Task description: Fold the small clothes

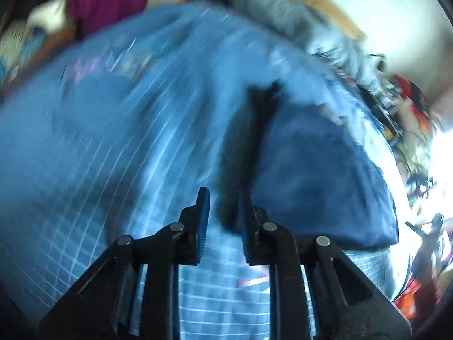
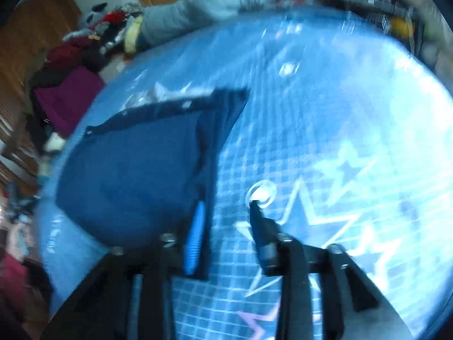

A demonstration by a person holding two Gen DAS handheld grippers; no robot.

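Observation:
A small dark blue garment [image 1: 320,181] lies on a light blue checked bedsheet [image 1: 99,170], to the right of my left gripper [image 1: 223,206]. My left gripper is open and empty, above the sheet beside the garment's left edge. In the right wrist view the same garment [image 2: 133,178] lies partly folded, with a darker flap [image 2: 223,113] toward the far right. My right gripper [image 2: 226,212] is open and empty, its left finger [image 2: 195,235] over the garment's right edge. Both views are motion-blurred.
A grey blanket [image 2: 198,2] lies along the far side of the bed. A magenta cloth [image 2: 65,96] and piled clothes lie at the left. The sheet has white star prints [image 2: 320,215]. Colourful clutter [image 1: 416,130] lies at the right edge of the left wrist view.

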